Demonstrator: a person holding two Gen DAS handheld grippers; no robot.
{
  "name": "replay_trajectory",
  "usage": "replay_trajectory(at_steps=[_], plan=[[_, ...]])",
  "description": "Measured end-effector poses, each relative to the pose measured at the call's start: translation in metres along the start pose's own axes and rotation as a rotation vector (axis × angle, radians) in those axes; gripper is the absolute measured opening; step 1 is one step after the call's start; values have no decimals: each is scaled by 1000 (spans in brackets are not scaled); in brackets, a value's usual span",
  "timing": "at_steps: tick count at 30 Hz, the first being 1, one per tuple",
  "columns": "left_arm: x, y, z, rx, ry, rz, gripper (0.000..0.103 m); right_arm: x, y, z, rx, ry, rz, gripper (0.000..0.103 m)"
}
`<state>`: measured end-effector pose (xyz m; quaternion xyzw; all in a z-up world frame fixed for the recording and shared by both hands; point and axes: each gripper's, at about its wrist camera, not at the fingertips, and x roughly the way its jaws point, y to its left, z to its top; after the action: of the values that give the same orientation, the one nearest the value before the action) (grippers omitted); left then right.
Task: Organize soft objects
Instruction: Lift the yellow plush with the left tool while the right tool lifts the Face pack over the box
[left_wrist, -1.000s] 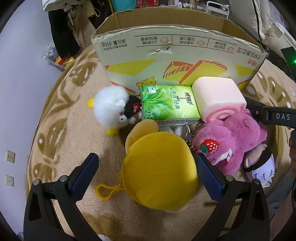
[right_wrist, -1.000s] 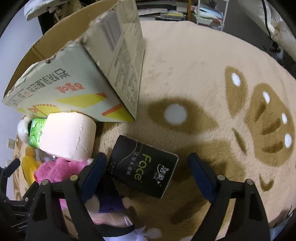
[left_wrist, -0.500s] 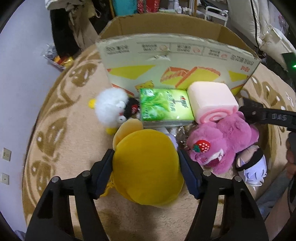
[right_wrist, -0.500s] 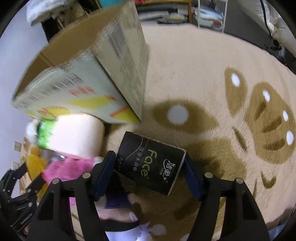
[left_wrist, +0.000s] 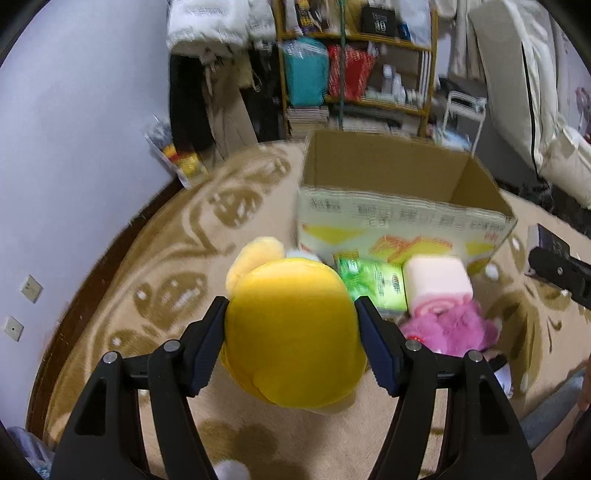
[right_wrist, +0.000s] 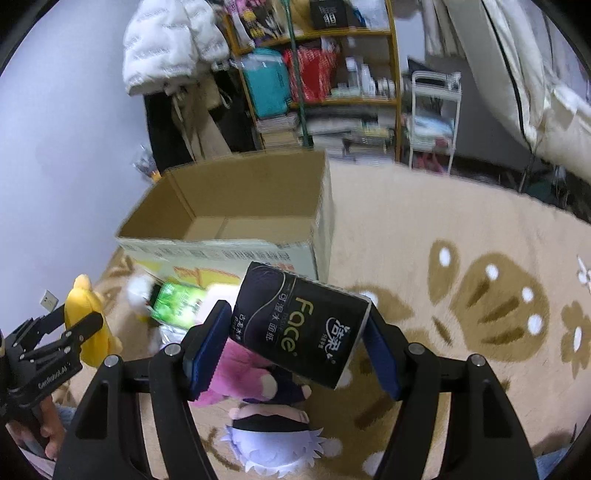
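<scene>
**Above the rug: both tongs loaded, box open beyond**

Over the patterned beige rug (left_wrist: 155, 266), the left tongs (left_wrist: 291, 334) pinch a round yellow plush (left_wrist: 291, 332); both blue pads press into its sides and the toy bulges past them, clear of the rug. Left tongs point forward and downward, arms of the frame splayed low in the view.

Right tongs (right_wrist: 295, 334) pinch a black tissue pack (right_wrist: 301, 325) marked "Face", held tilted, its right end lower. Pads bear on both short ends. Right tongs likewise angle down toward the floor. Seen from the right wrist, the left tongs sit at far left with a hand (right_wrist: 51, 432) gripping the handle below.

Cardboard box (left_wrist: 399, 192) stands open on the rug beyond both loads; inside looks bare as far as the right view shows.

Against the box's near wall, on the rug: green tissue pack (left_wrist: 369, 284), pink roll-cake cushion (left_wrist: 436, 282) beside it, pink furry plush (left_wrist: 450, 328) just in front. White-haired doll (right_wrist: 273, 435) lies below the black pack in the right view. White fluffy toy (right_wrist: 138, 291), blurred, left of the green pack.

Shelving (right_wrist: 325, 74) and a white jacket (right_wrist: 166, 44) behind.
</scene>
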<state>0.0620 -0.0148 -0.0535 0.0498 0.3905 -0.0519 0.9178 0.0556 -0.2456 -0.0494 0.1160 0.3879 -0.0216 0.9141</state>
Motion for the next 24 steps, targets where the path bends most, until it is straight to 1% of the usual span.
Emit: replay_trajectory(at_steps=[2,5,9,11,17,22,24], plan=[[-12,5,4,-15,-52,1,68,-18,1,2,-19,-48,9,74],[-28,10,9,-28,-134,6,68,-30,9,4,-48,-118,11,74],[-45,11,16,-22,-220,2,68,-50,15,6,-88,-216,7,74],[-50,11,20,-10,-249,-7,68,-58,17,9,-104,-258,6,74],[-60,3,35,41,-325,-9,68,-68,23,18,-135,-330,-9,74],[-61,-3,48,58,-366,-1,69,-66,26,28,-146,-357,-14,74],[-61,-4,53,62,-379,-3,69,-63,28,31,-159,-364,-30,74]])
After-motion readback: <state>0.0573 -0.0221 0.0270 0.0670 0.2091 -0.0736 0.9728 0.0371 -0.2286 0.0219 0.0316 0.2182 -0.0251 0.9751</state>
